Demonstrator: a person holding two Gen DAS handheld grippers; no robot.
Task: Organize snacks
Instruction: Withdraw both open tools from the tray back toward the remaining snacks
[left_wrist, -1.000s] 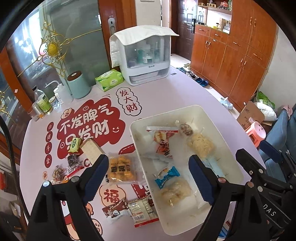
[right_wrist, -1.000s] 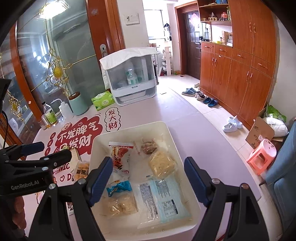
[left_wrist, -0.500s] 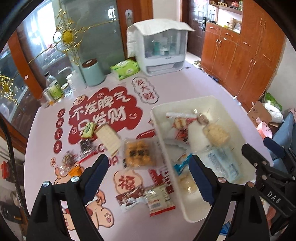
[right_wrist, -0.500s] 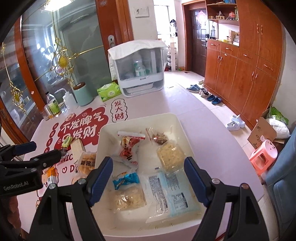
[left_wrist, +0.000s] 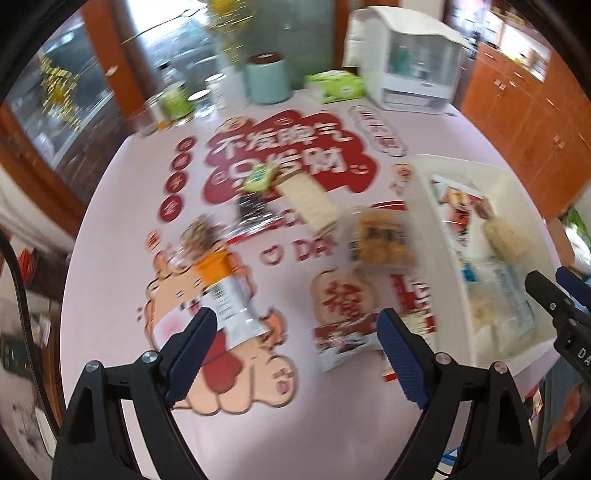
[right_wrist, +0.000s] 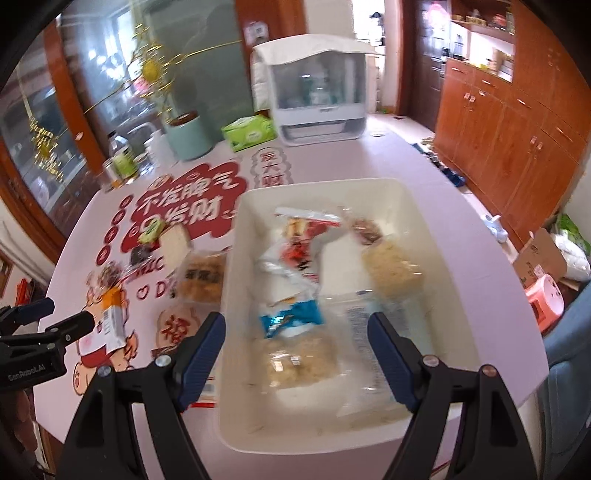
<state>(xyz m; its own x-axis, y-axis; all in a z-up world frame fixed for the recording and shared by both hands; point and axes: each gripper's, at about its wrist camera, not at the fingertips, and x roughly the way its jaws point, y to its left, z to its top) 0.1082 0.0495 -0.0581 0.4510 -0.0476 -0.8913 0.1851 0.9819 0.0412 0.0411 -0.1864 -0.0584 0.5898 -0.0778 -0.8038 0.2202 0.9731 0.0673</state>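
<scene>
Over the pink printed table (left_wrist: 122, 206), L side: left gripper (left_wrist: 295, 350) angled down at the loose snacks, jaws spread wide, nothing between the pads. Nearest to it is the orange-and-white packet (left_wrist: 225, 291), lying flat just ahead of the L finger (left_wrist: 190, 347). Red-and-white packets (left_wrist: 341, 345) sit w/in the jaw gap further right; clear-wrapped pastry pack (left_wrist: 380, 236) and a wafer bar (left_wrist: 308, 203) beyond. View is smeared, so print on wrappers unreadable.

Right gripper (right_wrist: 295, 350) hangs above the white bin (right_wrist: 436, 229), also spread, empty. Bin already holds several packs: blue one (right_wrist: 291, 317), red one (right_wrist: 303, 243), rice-cake types.

Judgement: step in hand = L gripper picking a loose snack to go into the bin. To do it well:
- Pick one target, prob. the orange packet; centre the jaws over it, not offset as now.
- Packet lies flat and is thin, so come down steep, pads straddling the narrow width, close on the crimped edge or body w/o dragging.
- Foil is slippery; squeeze firm but pastry-type packs crush, go gentle there.
- Keep R gripper clear of the bin mouth so the L one can cross over and drop.
</scene>
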